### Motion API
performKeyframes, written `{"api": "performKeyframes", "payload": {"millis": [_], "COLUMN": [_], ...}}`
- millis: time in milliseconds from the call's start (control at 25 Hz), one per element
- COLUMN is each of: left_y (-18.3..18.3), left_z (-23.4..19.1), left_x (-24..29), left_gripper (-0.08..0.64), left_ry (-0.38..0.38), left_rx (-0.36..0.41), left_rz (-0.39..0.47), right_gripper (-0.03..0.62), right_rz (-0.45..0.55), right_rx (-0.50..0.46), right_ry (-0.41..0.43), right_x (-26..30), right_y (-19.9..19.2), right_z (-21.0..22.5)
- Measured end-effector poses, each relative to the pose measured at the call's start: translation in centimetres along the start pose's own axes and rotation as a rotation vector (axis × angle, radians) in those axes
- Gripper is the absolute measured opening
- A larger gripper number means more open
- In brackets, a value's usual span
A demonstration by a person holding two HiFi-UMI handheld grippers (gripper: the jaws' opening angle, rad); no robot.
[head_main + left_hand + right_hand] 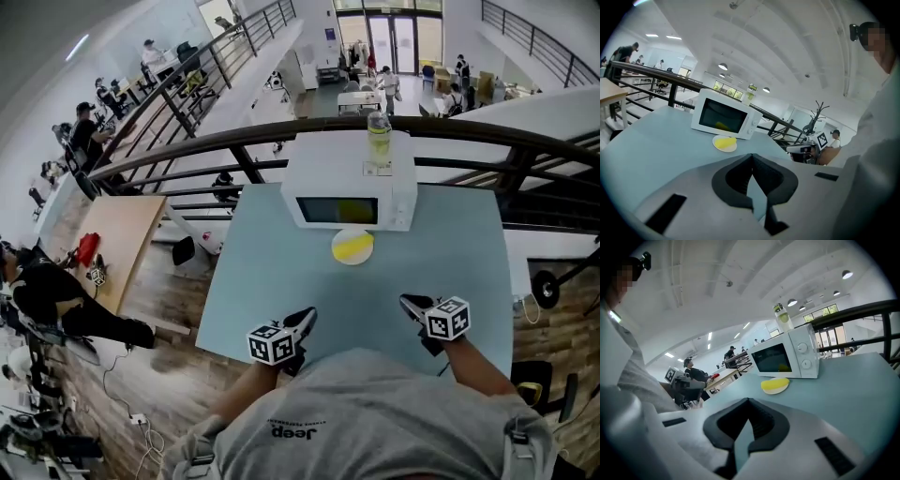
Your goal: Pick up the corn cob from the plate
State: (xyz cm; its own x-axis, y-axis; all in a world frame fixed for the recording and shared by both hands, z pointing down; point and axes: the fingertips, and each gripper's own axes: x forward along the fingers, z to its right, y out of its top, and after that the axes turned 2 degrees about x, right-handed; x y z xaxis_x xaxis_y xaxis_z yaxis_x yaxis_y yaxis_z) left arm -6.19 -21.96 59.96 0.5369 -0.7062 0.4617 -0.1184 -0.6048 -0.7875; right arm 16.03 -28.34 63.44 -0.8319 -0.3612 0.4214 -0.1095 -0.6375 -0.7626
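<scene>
Ref. landmark: white microwave (349,178), at the far edge of the pale blue-green table (272,272), door facing the person.

Corn cob (356,242): yellow, lying on a small white plate (343,255). Plate sits just in front of the microwave door, approx. ctr of the unit. No gripper touches cob or plate.

Clear bottle (379,139): upright on top of the microwave, toward its control-knob side.

L gripper (307,319): well in front of the microwave, over the table's near edge, offset to the door-hinge side. It points toward the unit. Jaw tips are pressed together, w/ nothing between them. Marker cube (272,344) sits at its rear.

R gripper (410,305): also well in front of the microwave at the near edge, offset to the knob side, well apart from the plate. Jaws are closed tip to tip and empty.

Dark metal railing (234,141): runs directly behind the microwave.
</scene>
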Motion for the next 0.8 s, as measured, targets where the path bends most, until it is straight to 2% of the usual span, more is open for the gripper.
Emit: {"api": "performKeyframes", "payload": {"millis": [240, 400, 640, 800], "left_y": [-0.3, -0.4, 0.5, 1.9], "left_z": [-0.7, -2.9, -7.0, -8.7], "left_x": [1.8, 3.4, 4.8, 6.2], "left_gripper": [0.018, 0.018, 0.018, 0.018], "left_ry": [-0.014, -0.071, -0.172, -0.220], "left_rx": [0.009, 0.010, 0.070, 0.083], "left_rz": [-0.074, -0.106, -0.150, -0.155], "right_gripper": [0.015, 0.015, 0.015, 0.015], "right_rz": [0.000, -0.025, -0.034, -0.085], "right_rx": [0.073, 0.086, 0.067, 0.000], "right_ry": [0.007, -0.035, -0.123, -0.161], "right_x": [2.2, 4.3, 8.6, 10.2], "right_y": [-1.9, -2.9, -1.4, -0.2], "right_z": [1.4, 1.9, 0.5, -0.1]}}
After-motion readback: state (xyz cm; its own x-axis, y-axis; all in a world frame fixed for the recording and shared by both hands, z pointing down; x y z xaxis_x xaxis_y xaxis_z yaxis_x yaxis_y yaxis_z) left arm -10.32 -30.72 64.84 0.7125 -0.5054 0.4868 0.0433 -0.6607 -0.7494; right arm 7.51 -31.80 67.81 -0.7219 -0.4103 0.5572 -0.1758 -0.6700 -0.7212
